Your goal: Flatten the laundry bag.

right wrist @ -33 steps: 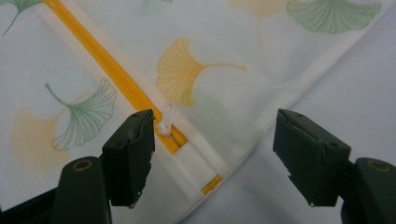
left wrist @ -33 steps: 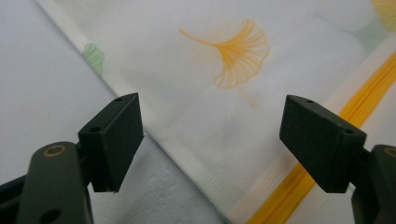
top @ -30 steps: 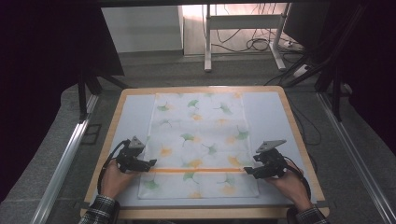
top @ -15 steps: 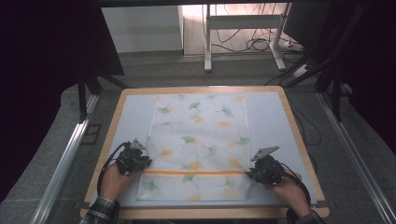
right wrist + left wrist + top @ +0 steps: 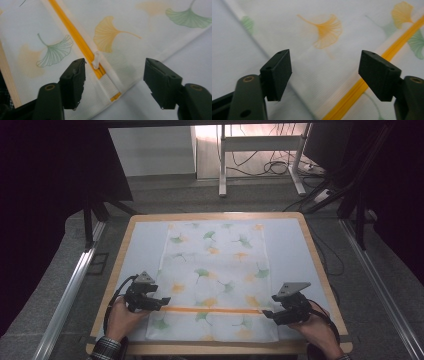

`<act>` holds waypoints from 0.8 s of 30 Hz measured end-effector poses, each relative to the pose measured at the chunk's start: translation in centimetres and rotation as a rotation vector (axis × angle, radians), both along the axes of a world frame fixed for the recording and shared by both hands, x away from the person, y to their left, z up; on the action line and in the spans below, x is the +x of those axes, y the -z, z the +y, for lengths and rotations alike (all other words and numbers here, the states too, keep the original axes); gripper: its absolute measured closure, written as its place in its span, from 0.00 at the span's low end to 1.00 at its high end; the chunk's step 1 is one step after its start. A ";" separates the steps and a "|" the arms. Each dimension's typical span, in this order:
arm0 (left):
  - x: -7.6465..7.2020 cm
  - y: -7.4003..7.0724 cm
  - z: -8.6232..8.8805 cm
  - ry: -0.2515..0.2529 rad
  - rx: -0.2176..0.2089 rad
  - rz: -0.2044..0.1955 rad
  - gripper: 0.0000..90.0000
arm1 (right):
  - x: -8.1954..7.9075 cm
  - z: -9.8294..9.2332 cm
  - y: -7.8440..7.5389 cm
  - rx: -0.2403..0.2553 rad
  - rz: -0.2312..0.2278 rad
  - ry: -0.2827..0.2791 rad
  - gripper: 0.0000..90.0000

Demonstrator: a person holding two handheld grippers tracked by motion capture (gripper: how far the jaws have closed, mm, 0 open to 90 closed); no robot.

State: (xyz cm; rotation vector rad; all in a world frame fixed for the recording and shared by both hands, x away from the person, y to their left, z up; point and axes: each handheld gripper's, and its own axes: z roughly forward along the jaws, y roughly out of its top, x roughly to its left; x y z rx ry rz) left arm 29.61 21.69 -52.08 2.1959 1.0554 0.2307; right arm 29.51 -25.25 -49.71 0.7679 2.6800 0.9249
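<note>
A white cloth cover (image 5: 215, 265) printed with green and orange ginkgo leaves lies flat on the table, with an orange zipper (image 5: 210, 310) running across its near part. My left gripper (image 5: 162, 303) sits at the zipper's left end. Its jaws have just been opening and stand open (image 5: 324, 62) over the cover's left edge and the zipper (image 5: 359, 87), gripping nothing. My right gripper (image 5: 267, 314) is at the zipper's right end. Its jaws have also just been opening and stand open (image 5: 115, 72), with the white zipper pull (image 5: 96, 60) between them and untouched.
The table has a pale grey mat (image 5: 145, 240) and a wooden rim (image 5: 215, 215). Metal rails (image 5: 70, 290) run along both sides. A desk frame and cables (image 5: 260, 165) stand on the floor beyond the far edge.
My right gripper has shifted a little toward the near edge of the table. My left hand stays about where it was. The cover lies as before.
</note>
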 end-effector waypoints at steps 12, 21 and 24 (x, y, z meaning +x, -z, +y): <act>0.8 -1.3 -7.5 0.189 -0.020 -0.031 0.17 | 0.2 0.9 1.8 -0.049 0.008 -0.127 0.20; 1.1 -1.9 -13.9 0.351 -0.084 -0.081 0.41 | 0.2 0.4 2.4 -0.033 -0.013 -0.164 0.15; 1.6 -1.7 -15.7 0.383 -0.099 -0.068 0.46 | 0.3 0.3 2.5 -0.029 -0.013 -0.170 0.15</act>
